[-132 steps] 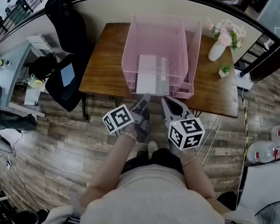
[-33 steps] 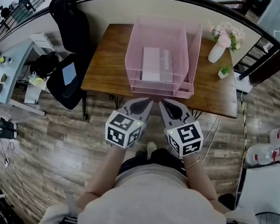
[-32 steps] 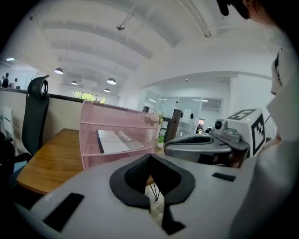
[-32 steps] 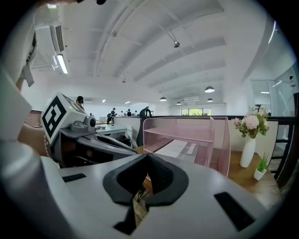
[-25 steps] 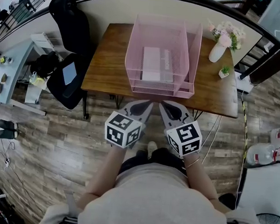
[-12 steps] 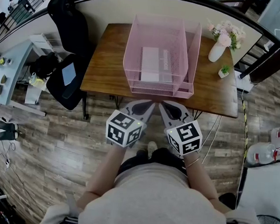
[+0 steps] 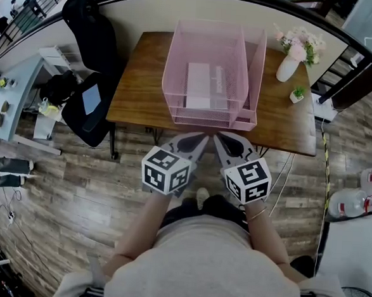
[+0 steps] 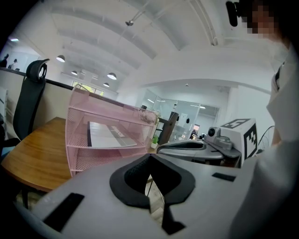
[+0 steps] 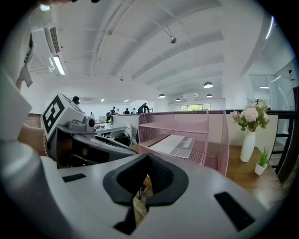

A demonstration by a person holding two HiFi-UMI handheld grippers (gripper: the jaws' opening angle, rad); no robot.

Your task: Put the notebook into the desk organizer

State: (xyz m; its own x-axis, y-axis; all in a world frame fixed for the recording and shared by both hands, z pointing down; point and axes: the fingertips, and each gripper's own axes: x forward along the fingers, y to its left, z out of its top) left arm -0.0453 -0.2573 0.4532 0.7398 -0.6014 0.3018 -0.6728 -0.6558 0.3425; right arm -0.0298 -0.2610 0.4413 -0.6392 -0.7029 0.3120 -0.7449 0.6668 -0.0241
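With the grey-white notebook [image 7: 206,86] lying flat inside the pink wire-mesh desk organizer [image 7: 173,80] on the brown wooden surface [image 7: 140,78], we hold left tongs [image 7: 198,139] and right tongs [image 7: 223,141] together, empty, off its near edge, the job seemingly done.

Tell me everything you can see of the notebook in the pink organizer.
The notebook is rectangular, with a pale grey cover and a darker grey band that bears small print. It lies closed and flat on a mesh shelf of the pink desk organizer, another shelf below it. Only the shelf touches it.
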